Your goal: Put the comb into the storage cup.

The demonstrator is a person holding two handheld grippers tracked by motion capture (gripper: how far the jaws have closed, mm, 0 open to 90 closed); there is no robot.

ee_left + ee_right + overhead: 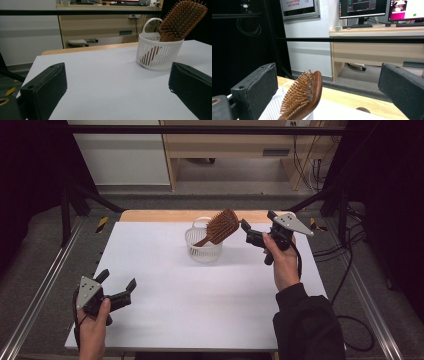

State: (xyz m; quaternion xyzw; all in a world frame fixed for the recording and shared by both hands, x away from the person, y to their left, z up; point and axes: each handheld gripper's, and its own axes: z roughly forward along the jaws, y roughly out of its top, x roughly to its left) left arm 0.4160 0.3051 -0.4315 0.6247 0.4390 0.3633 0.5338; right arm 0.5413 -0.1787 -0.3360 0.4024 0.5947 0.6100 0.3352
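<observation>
Hairbrush (221,226) is standing handle-down in the white basket (202,251) at the far middle of the bench (200,300), leaning with its wooden, bristled head (bristles facing the person) just beside the right gripper (248,231), whose fingers are spreading wide, touching nothing. Left gripper (118,286) is hovering well apart at the near left corner, fingers likewise spreading open.

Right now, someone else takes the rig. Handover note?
Left gripper: open, holding nothing, low over the near left of the table.
Right gripper: open, holding nothing, raised just right of the brush; fingers not touching it.
Basket: white, upright at the far middle of the table.
Brush: handle down in the basket, head leaning out over the rim to the right.
Done: brush sits in the basket.
Left: probably just pulling the right gripper clear, unless the brush is to come out; can't tell which.
</observation>
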